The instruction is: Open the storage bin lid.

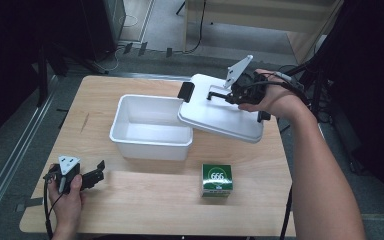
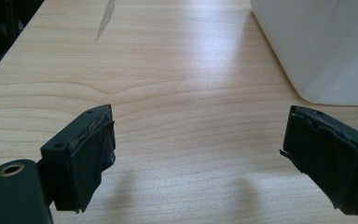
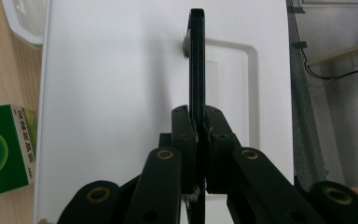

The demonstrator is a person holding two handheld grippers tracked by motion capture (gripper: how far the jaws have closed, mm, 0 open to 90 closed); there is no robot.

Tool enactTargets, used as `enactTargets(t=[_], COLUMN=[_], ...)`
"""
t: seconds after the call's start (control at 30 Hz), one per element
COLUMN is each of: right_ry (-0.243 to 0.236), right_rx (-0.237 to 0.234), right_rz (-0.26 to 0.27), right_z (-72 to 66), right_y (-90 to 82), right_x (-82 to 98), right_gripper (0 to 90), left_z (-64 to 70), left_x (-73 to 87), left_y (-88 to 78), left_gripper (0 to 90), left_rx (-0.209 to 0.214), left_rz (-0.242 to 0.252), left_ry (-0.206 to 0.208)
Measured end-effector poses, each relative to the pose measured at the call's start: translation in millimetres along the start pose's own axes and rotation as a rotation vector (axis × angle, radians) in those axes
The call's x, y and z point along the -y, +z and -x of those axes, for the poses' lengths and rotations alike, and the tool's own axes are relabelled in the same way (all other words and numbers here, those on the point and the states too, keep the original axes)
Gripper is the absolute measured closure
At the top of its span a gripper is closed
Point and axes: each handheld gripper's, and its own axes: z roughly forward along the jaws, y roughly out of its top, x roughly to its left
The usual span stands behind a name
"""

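Wooden table (image 1: pixel 145 210), dark room: white box (image 1: pixel 150 127), lid (image 1: pixel 220 117) held off it.
Your right gripper (image 3: pixel 199 123) clenches the lid's black handle (image 3: pixel 196 60), leaving the box open for the green carton (image 1: pixel 217 180); your left gripper (image 2: pixel 198 154) rests released, holding nothing.

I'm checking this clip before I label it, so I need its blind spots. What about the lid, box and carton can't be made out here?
- Right rear corner of the white box: high view, covered by the lid that the right gripper holds by its black handle.
- Lid's underside: faces away in the high view and the right gripper view.
- Green carton: small print too small in the high view; cut by the left edge in the right gripper view.
- Box interior: left gripper view, cut off by the frame edge.
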Motion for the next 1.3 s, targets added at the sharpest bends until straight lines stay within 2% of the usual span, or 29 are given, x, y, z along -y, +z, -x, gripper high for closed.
enactTargets(t=[0.53, 0.8, 1.07, 1.3], right_ry=[0.064, 0.077, 0.101, 0.133], right_rx=[0.011, 0.022, 0.023, 0.019], right_rz=[-0.017, -0.018, -0.026, -0.053], right_z=[0.5, 0.5, -1.1, -1.9], right_y=[-1.1, 0.2, 4.3, 11.9], right_x=[35.8, 50.4, 64.0, 83.1], right_gripper=[85.5, 85.4, 85.4, 85.5], left_z=[0.2, -1.0, -1.4, -0.8], left_x=[0.3, 0.3, 0.1, -0.1], left_y=[-0.2, 0.1, -0.2, 0.3], left_gripper=[9.7, 9.7, 9.7, 9.7], left_rx=[-0.002, 0.005, 0.010, 0.008], left_rz=[0.001, 0.004, 0.002, 0.000], left_ry=[0.001, -0.012, -0.016, -0.014])
